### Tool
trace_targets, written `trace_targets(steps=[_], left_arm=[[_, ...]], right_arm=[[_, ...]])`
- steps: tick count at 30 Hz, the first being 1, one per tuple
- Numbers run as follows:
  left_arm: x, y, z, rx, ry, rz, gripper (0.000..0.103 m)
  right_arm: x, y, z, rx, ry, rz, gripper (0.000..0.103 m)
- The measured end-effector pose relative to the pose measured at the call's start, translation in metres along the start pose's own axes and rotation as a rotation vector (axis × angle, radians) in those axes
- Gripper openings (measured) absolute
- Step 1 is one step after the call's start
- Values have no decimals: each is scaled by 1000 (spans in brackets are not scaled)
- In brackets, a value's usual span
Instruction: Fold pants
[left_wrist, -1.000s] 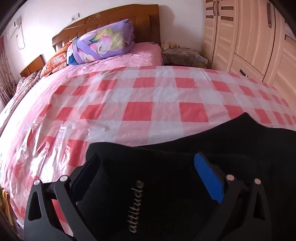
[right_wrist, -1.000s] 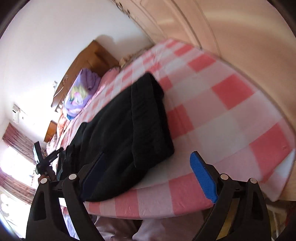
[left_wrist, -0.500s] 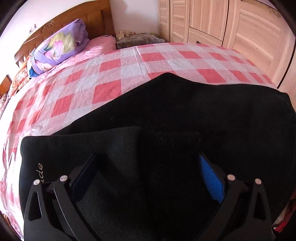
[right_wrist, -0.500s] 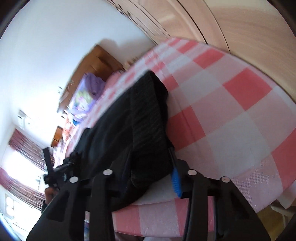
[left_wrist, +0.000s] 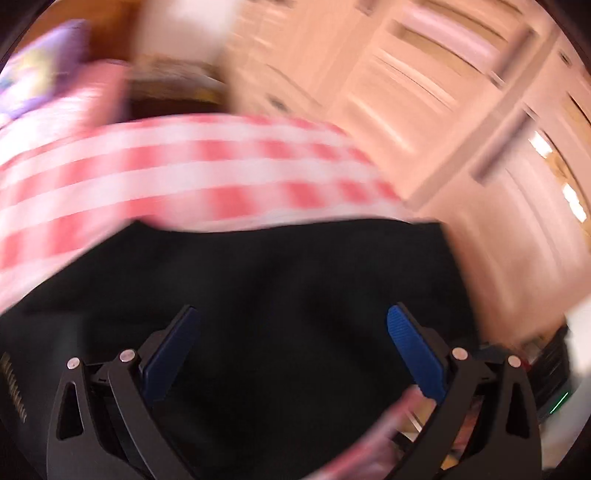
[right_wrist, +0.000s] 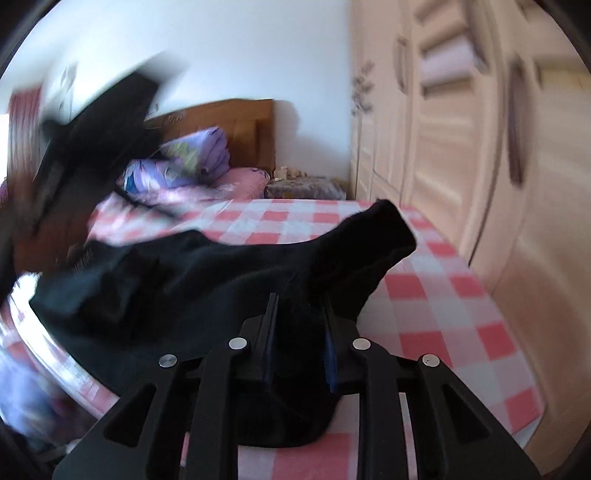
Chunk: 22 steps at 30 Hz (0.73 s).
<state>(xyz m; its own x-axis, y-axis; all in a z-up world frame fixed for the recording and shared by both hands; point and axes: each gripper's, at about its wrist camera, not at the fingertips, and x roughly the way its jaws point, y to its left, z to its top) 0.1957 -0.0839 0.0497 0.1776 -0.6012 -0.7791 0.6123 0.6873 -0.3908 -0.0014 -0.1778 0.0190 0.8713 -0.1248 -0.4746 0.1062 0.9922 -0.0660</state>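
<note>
Black pants (left_wrist: 288, 295) lie on the red-and-white checked bed (left_wrist: 184, 173). In the blurred left wrist view my left gripper (left_wrist: 293, 332) is open, its blue pads wide apart just above the pants. In the right wrist view my right gripper (right_wrist: 297, 317) is shut on a bunched fold of the pants (right_wrist: 229, 273) and lifts it off the bed (right_wrist: 436, 317) near the front edge. The left gripper shows there as a dark blur (right_wrist: 96, 122) at the upper left.
Light wooden wardrobe doors (right_wrist: 480, 147) run along the right of the bed. A wooden headboard (right_wrist: 236, 122), purple bedding (right_wrist: 192, 162) and a small nightstand (right_wrist: 303, 188) are at the far end.
My right gripper closed on the pants' edge and raised it. My left gripper swung right across the pants, still open.
</note>
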Motion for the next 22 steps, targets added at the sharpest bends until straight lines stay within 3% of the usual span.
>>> trace_targets(steps=[2,4,6,9,11,12,13,14,15,17,19,22], left_arm=[[23,-44,25,89,129,-60,101],[50,-86,41,195,240,-20,101],[88,-129,46,332,351,104,102],[155,-170,28,499,559,342,101],[181,-183,15,587,637,428,101],[197,-188,6,636,681,510,101],[207,-187,-2,670,708,570,101],[216,-188,-8,706,733,620,101],[220,-187,-13,733,749,653,94],[218,-187,-18,759,743,668,75],[204,-190,-17,778,712,667,43],[176,-188,-3,723,657,653,33]], right_arm=[[1,19,-6,-76,-13,-51,23],[1,22,-10,-94,-24,-78,23],[-1,19,-12,-106,-33,-104,23],[-2,12,-13,-107,-34,-127,23],[-3,6,-15,-104,-27,-134,31],[-4,6,-16,-104,-26,-132,35],[-6,4,-17,-106,-29,-128,58],[-9,4,-19,-114,-35,-109,74],[-15,4,-22,-126,-55,-84,95],[-30,3,-28,-130,-99,-79,96],[-40,-8,-37,-71,-110,-74,96],[-40,-40,-57,125,-58,-70,98]])
